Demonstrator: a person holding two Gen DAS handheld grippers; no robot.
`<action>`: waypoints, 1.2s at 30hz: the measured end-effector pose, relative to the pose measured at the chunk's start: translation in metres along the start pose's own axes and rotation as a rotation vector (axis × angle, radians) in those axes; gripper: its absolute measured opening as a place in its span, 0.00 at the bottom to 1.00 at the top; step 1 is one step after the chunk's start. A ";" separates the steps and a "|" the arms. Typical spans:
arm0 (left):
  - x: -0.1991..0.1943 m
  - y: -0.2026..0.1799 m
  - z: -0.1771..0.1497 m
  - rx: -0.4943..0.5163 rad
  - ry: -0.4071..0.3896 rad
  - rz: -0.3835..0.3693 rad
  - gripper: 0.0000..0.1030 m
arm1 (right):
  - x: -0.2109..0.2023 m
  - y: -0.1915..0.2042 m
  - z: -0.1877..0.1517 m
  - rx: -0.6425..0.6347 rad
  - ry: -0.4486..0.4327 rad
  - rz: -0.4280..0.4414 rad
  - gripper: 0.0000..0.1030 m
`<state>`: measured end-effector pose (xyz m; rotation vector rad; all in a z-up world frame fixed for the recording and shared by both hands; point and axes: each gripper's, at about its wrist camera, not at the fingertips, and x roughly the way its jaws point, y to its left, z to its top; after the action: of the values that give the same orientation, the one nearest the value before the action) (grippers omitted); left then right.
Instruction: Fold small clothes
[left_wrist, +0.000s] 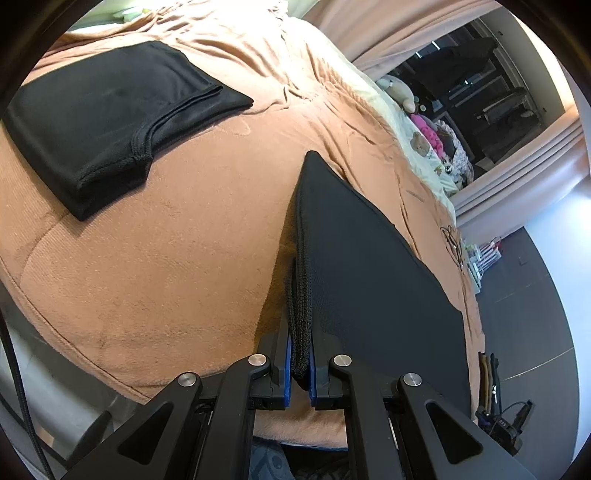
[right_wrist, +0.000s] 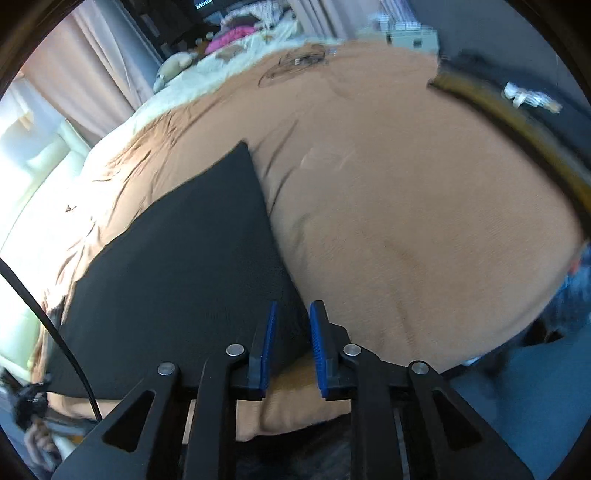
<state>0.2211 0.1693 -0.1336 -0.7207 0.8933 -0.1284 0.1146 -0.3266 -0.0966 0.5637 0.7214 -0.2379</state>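
Observation:
A black garment (left_wrist: 369, 266) lies flat on the tan bedspread (left_wrist: 166, 258). My left gripper (left_wrist: 300, 354) is shut on its near left hem, with the knit edge bunched between the blue pads (left_wrist: 287, 373). The same garment shows in the right wrist view (right_wrist: 177, 273), spread to the left. My right gripper (right_wrist: 291, 332) is open at the garment's near right corner, its blue pads (right_wrist: 319, 347) apart with the cloth edge between them, not pinched. A second black garment (left_wrist: 103, 122), folded into a rectangle, lies at the far left of the bed.
The bed's near edge (left_wrist: 110, 373) drops to a grey floor (left_wrist: 546, 295). Stuffed toys and a pink item (left_wrist: 424, 125) sit at the bed's far side by a curtain (left_wrist: 388, 29). A dark belt-like strip (right_wrist: 517, 125) lies at the bed's right edge. A black cable (right_wrist: 55, 325) hangs at left.

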 end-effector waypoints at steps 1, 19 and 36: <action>0.001 0.001 0.000 -0.003 -0.001 -0.005 0.06 | -0.004 0.002 0.002 -0.006 -0.008 0.002 0.21; 0.015 0.022 -0.014 -0.144 0.007 -0.084 0.24 | 0.010 0.168 -0.006 -0.338 0.030 0.105 0.55; 0.019 0.023 -0.025 -0.161 -0.003 -0.057 0.23 | 0.125 0.248 -0.008 -0.548 0.230 0.103 0.27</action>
<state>0.2100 0.1664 -0.1715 -0.8967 0.8875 -0.1071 0.2990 -0.1189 -0.0862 0.1030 0.9337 0.1246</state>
